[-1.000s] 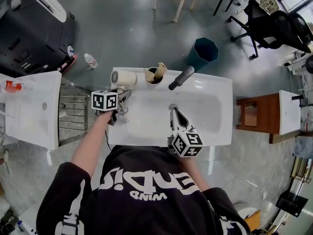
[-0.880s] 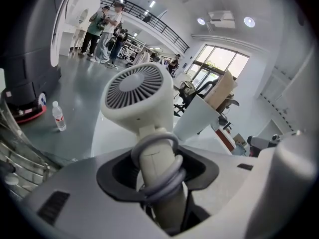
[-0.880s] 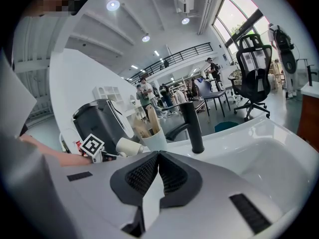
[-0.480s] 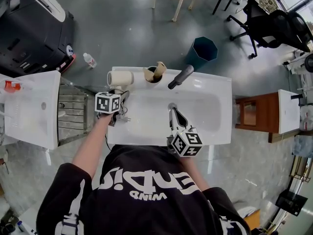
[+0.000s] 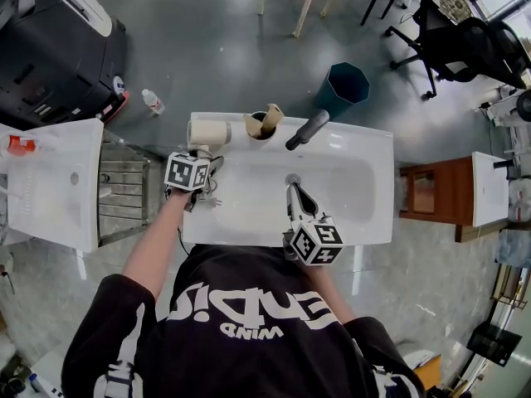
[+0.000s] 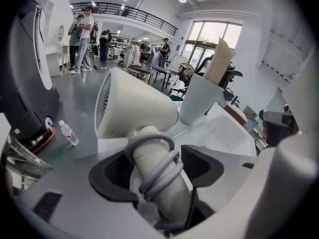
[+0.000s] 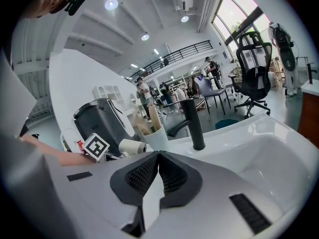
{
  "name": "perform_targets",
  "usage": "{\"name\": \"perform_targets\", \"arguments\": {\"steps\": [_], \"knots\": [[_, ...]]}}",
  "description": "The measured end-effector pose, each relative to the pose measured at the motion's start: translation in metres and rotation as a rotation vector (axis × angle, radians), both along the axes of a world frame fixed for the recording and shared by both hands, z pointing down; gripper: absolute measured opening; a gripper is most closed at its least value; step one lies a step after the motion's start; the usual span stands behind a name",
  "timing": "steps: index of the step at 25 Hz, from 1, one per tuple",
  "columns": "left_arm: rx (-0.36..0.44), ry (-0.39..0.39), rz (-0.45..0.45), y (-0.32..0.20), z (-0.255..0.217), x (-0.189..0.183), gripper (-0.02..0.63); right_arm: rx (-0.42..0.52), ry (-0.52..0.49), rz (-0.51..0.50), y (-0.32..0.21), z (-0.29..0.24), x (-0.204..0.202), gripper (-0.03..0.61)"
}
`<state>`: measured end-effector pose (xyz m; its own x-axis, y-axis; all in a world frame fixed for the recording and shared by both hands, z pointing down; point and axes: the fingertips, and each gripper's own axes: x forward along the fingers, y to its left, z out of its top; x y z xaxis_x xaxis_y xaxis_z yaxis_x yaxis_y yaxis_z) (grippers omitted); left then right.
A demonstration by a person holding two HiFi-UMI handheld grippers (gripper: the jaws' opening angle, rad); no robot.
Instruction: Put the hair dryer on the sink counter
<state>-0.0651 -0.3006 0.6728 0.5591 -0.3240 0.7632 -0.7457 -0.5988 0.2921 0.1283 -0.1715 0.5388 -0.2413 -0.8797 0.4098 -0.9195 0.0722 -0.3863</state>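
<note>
The hair dryer (image 5: 207,131) lies at the sink counter's (image 5: 365,143) far-left corner, its long axis running straight back into the left gripper (image 6: 157,166) — jaws opening, the cord-wrapped handle between them — while the right gripper (image 7: 158,171), pinched shut and empty, hangs farther off by the near edge.

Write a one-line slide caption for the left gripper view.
Left tongs opening around the hair dryer handle, white cup behind.
</note>
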Motion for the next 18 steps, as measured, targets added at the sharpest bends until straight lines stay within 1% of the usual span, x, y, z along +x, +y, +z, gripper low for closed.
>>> {"name": "perform_targets", "arguments": {"steps": [3,7,9,12,16,18], "knots": [[-0.007,0.0,-0.025,-0.003,0.002,-0.003,0.295,0.001,0.0,0.0,0.001,0.0,-0.001,0.025],[0.03,-0.036,-0.044,-0.006,-0.003,-0.01,0.304,0.001,0.001,-0.001,0.003,0.001,0.0,0.025],[0.036,-0.045,-0.067,-0.007,-0.003,-0.016,0.305,0.001,0.001,-0.006,0.003,0.001,-0.002,0.025],[0.04,-0.036,-0.096,-0.008,-0.004,-0.022,0.308,0.006,0.002,-0.012,0.003,-0.001,-0.003,0.025],[0.045,-0.026,-0.099,-0.006,-0.007,-0.02,0.31,0.009,0.002,-0.018,0.004,-0.004,-0.003,0.025],[0.063,-0.032,-0.109,-0.006,-0.01,-0.022,0.31,0.011,0.002,-0.021,0.005,-0.004,-0.004,0.025]]}}
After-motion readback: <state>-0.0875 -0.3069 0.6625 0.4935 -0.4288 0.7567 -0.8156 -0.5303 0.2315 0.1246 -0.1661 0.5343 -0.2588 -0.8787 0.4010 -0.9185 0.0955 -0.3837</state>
